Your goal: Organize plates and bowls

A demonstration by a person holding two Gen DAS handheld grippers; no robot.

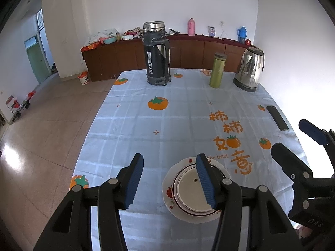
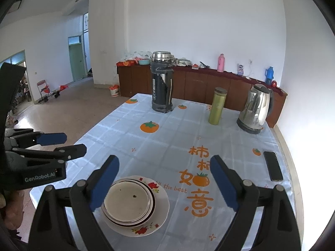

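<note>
A white plate with a red flower rim [image 1: 167, 192] [image 2: 161, 209] lies on the tablecloth at the near end of the table. Nested shallow bowls [image 1: 188, 190] [image 2: 125, 202] with dark rims sit on it; the top one is pale inside with a small dark speck. My left gripper [image 1: 170, 179] hangs open above the stack, nothing between its blue pads. My right gripper [image 2: 165, 182] is open too, raised over the stack's right side. Each gripper shows in the other's view: the right gripper [image 1: 297, 144], the left gripper [image 2: 73, 143].
At the table's far end stand a dark thermos jug [image 1: 157, 62], a green flask [image 1: 217, 70] and a steel kettle [image 1: 249, 69]. A black phone [image 1: 277, 118] lies near the right edge. The table's left edge drops to tiled floor. A brown cabinet [image 2: 199, 83] lines the back wall.
</note>
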